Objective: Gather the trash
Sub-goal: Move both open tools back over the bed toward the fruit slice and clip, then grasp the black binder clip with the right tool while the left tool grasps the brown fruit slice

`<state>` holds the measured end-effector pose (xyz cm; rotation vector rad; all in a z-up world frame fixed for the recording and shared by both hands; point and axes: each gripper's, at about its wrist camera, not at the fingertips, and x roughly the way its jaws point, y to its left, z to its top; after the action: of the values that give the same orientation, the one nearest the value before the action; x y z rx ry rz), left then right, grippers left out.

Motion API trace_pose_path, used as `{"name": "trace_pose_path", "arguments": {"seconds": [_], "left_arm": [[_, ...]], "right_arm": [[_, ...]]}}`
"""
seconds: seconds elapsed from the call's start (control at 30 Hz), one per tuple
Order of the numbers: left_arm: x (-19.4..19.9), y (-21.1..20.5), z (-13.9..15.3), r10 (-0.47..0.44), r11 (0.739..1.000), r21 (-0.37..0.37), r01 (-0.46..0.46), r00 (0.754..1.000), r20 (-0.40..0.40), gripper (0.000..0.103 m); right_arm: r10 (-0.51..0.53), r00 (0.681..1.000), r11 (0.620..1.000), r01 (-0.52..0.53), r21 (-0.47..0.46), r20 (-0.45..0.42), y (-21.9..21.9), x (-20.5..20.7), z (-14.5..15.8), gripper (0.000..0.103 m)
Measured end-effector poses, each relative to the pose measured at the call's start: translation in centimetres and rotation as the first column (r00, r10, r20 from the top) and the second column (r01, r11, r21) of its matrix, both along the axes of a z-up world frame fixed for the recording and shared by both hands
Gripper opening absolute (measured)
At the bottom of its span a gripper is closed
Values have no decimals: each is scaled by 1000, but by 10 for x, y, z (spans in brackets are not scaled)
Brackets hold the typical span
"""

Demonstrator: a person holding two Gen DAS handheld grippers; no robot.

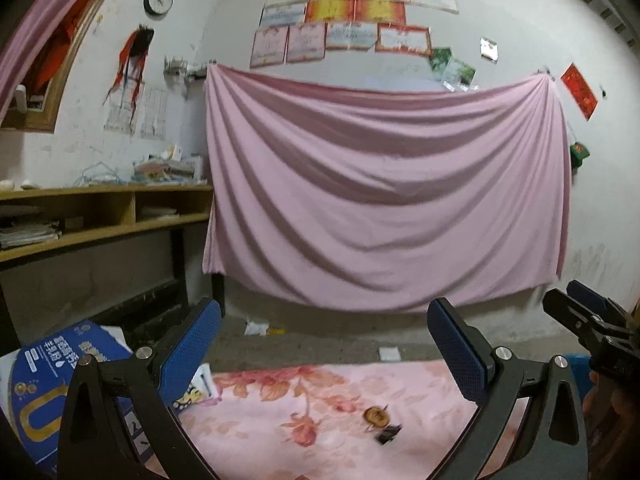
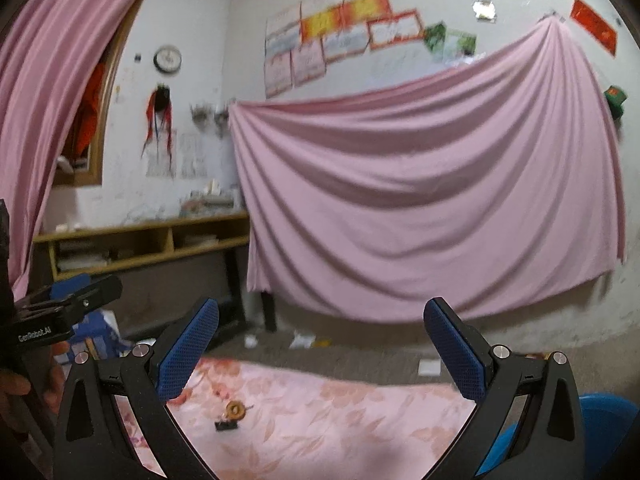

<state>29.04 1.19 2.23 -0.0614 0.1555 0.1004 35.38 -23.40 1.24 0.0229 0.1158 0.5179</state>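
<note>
Your left tongs [image 1: 324,344] are spread wide with nothing between the blue pads, and your right tongs [image 2: 320,344] are spread the same way, also without anything in them. Both hang above the near part of the floral pink sheet [image 1: 360,440]. On this sheet, between the pads in the left view, lies a small round golden piece of trash [image 1: 376,416], and a small black piece [image 1: 388,436] lies touching it on the near side. At the left edge a blue carton [image 1: 44,384] stands beside the sheet. Farther, on the grey floor [image 1: 320,340], lie white paper scraps [image 1: 389,353]. At the far left stands a wooden desk [image 1: 120,216] with papers, and a pink cloth [image 1: 380,200] hangs on the far wall.
</note>
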Motion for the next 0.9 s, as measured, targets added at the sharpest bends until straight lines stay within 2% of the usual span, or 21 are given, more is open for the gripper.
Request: {"name": "trace_pose_path", "arguments": {"seconds": [0.13, 0.23, 0.3, 0.5, 0.6, 0.73, 0.9], "left_arm": [[21, 8, -14, -8, 1000, -10, 6, 993, -121, 101], [36, 13, -26, -23, 999, -33, 17, 979, -204, 101], [46, 15, -33, -25, 999, -42, 14, 966, -259, 101], [71, 25, -56, -47, 994, -112, 5, 925, -377, 97], [83, 26, -65, -83, 991, -132, 28, 899, -430, 84], [99, 27, -73, -118, 988, -143, 54, 864, -489, 67], [111, 29, -84, -149, 984, -168, 67, 826, -543, 65]], "right_arm": [[20, 996, 998, -25, -53, -89, 16, 17, -11, 103], [33, 986, 994, -49, -95, -163, 24, 28, -19, 99], [46, 974, 990, -74, -119, -222, 31, 37, -26, 90], [86, 928, 969, -163, -186, -362, 49, 51, -43, 77], [115, 891, 950, -228, -214, -439, 61, 57, -53, 65], [173, 826, 912, -340, -229, -536, 79, 60, -68, 56], [211, 772, 858, -440, -265, -600, 104, 59, -82, 50]]}}
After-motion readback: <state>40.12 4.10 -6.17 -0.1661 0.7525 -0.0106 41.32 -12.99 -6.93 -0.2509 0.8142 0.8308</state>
